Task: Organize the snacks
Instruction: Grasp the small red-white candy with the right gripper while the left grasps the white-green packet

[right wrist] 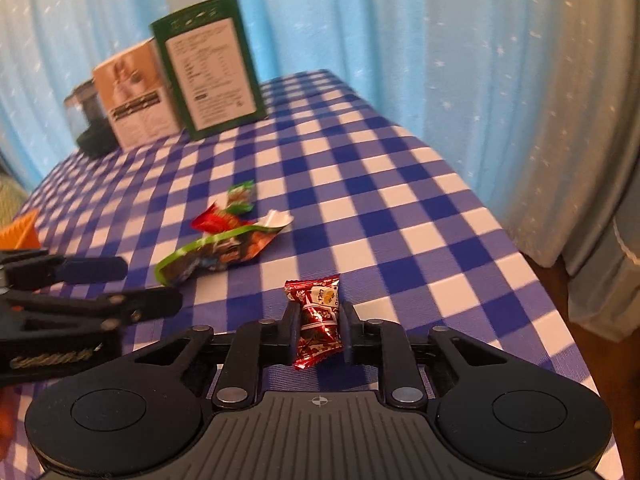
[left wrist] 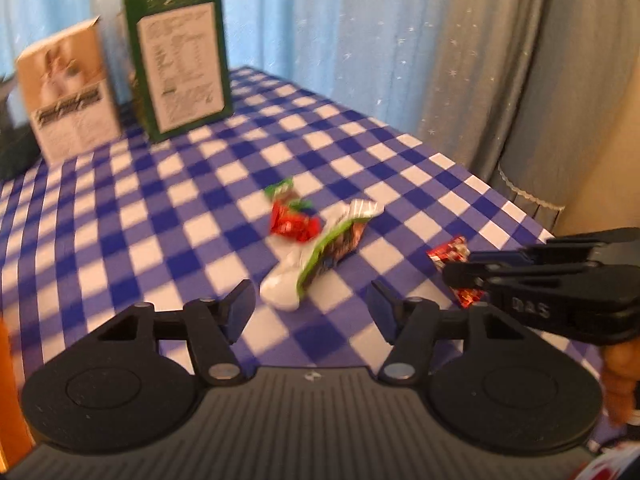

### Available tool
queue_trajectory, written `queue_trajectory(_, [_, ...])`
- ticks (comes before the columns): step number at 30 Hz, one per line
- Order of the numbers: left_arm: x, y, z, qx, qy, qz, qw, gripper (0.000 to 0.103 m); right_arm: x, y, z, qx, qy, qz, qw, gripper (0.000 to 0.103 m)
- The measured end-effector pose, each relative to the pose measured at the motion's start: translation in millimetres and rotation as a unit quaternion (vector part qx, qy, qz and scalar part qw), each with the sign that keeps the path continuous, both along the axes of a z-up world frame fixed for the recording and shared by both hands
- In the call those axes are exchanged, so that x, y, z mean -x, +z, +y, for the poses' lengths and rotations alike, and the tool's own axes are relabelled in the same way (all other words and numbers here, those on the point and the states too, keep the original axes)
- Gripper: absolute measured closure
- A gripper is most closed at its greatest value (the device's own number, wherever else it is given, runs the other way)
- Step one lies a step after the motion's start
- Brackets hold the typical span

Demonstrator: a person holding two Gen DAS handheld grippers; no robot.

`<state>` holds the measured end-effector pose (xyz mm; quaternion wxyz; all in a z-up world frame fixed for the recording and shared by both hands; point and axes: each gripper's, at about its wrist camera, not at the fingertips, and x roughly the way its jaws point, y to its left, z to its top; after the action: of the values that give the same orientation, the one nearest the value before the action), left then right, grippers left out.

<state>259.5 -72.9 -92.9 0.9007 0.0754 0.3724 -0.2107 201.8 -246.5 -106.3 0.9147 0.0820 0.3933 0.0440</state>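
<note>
My right gripper (right wrist: 319, 322) is shut on a small red candy packet (right wrist: 318, 320), held just above the blue checked tablecloth (right wrist: 360, 184); the same packet shows in the left wrist view (left wrist: 450, 254), with the right gripper (left wrist: 464, 266) around it. My left gripper (left wrist: 312, 304) is open and empty, just short of a crumpled green-edged wrapper (left wrist: 332, 248), which also shows in the right wrist view (right wrist: 216, 252). A red snack packet (left wrist: 294, 224) and a small green one (left wrist: 282, 190) lie just beyond it.
A green box (left wrist: 180, 68) and a beige box (left wrist: 68, 88) stand at the table's far end, with a dark container (right wrist: 86, 120) beside them. An orange object (right wrist: 20, 230) sits at the left. The table edge drops off on the right, before the curtains (left wrist: 400, 40).
</note>
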Motion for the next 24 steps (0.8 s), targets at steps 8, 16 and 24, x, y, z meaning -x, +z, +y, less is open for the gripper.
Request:
queue_trajectory(8, [-23, -15, -23, -0.042, -0.036, 0.0, 0.9985, 0.078, -1, 3, -7, -0.012, -0.016, 0.003, 1.0, 0.083])
queue_trajectory(16, [-5, -15, -14, -0.019, -0.02, 0.041, 0.9988, 0.098, 2, 3, -1, -0.021, -0.007, 0.01, 1.0, 0.083])
queue_trajectory(24, [64, -7, 17, 0.047, 0.034, 0.085, 0.9947, 0.099, 15, 9, 10, -0.02, 0.012, 0.0, 1.0, 0.082])
